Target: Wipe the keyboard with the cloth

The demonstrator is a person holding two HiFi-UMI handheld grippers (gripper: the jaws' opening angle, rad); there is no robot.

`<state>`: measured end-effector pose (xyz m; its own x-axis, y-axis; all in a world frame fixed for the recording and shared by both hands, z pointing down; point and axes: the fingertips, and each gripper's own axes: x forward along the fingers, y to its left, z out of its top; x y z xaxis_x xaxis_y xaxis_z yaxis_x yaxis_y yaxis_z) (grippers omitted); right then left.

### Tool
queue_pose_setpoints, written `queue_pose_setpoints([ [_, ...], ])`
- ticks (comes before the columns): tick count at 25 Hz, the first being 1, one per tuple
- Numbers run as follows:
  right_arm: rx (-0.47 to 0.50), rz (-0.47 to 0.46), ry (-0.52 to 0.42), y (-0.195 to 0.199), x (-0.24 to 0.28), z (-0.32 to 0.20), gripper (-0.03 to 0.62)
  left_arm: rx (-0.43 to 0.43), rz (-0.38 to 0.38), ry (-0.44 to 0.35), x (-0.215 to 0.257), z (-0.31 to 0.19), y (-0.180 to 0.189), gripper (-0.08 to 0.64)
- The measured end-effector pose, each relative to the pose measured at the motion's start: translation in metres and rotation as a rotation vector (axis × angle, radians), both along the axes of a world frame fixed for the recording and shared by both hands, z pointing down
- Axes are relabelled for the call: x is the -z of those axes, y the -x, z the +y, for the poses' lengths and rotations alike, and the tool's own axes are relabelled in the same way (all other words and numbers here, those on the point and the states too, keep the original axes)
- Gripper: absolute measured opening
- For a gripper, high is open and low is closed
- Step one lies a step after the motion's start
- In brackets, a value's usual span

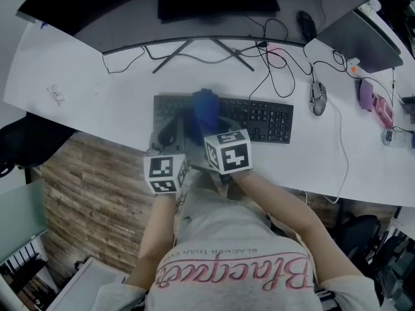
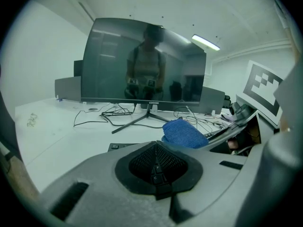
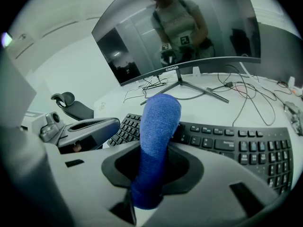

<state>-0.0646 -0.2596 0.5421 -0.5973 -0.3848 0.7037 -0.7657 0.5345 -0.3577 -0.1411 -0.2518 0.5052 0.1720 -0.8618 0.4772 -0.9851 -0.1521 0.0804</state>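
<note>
1. The right gripper (image 3: 143,196) has its jaws clamped on a blue cloth (image 3: 158,126). The cloth rises from between them as a thick folded roll and tips forward over the keys.
2. The left gripper (image 2: 156,167) has its jaws drawn together with nothing between them. It sits just beside the right one, over the left end of the keyboard (image 1: 262,118).
3. From the head view, the cloth lies over the left-middle part of the black keyboard, reaching to about its back edge. The right half of the keys and the number block are uncovered.
4. The keyboard lies parallel to the front edge of the white desk (image 1: 78,83), with a narrow bare strip between it and that edge.
5. Behind the keyboard there is a band of bare desk, then the splayed legs of the monitor stand (image 1: 201,50) and the wide dark monitor (image 1: 130,18).
6. To the right, a mouse (image 1: 317,98) sits near the keyboard's far corner but apart from it. Loose cables (image 1: 285,63) run across the desk behind and beside it.
7. To the left of the keyboard the desk top is open out to its left edge.
8. Below the front edge, wooden floor (image 1: 84,193) shows on the left.
</note>
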Motion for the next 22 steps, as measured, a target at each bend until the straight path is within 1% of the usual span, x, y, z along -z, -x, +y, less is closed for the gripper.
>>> queue_pose_setpoints([
  [13, -0.034, -0.012, 0.007, -0.042, -0.001, 0.000, 0.103, -0.042, 0.000, -0.013, 0.002, -0.003, -0.042, 0.006],
  [18, -0.022, -0.033, 0.028, -0.056, -0.002, 0.001, 0.103, -0.059, 0.002, -0.011, 0.000, -0.004, -0.063, 0.006],
  [22, -0.028, -0.027, 0.023, -0.069, -0.002, 0.001, 0.103, -0.076, 0.003, -0.015, 0.001, -0.006, -0.078, 0.006],
])
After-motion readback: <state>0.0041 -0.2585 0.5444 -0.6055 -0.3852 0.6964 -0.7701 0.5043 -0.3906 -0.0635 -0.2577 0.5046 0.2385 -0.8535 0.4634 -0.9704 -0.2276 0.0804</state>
